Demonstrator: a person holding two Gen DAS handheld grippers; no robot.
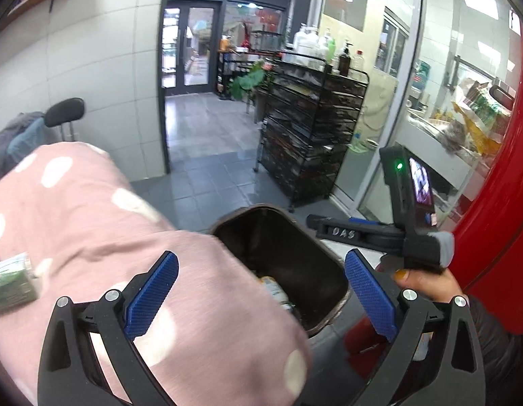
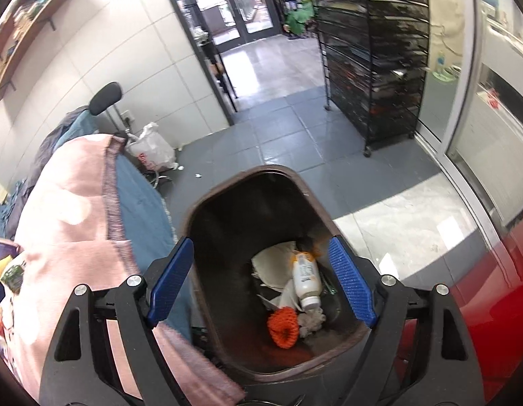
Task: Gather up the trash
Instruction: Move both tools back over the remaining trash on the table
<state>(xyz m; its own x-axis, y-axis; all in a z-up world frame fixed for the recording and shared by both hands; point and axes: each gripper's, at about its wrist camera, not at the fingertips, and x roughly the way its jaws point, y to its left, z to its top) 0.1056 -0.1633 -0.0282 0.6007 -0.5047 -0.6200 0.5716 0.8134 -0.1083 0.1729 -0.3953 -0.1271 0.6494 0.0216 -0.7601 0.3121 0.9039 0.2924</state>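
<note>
Both claws are spread wide and hold nothing. The right gripper (image 2: 261, 280) hangs above the bin (image 2: 207, 209), its blue fingers (image 2: 353, 284) either side of the opening. At the bin's bottom lie a white bottle (image 2: 305, 279), crumpled paper (image 2: 273, 264), an orange mesh piece (image 2: 283, 326) and a grey wad (image 2: 312, 321). The left gripper (image 1: 261, 294) sits over a pink dotted cloth (image 1: 92, 220) at the bin's (image 1: 329, 257) left rim. A blurred green object (image 1: 11, 280), perhaps a packet, lies at the cloth's left edge.
</note>
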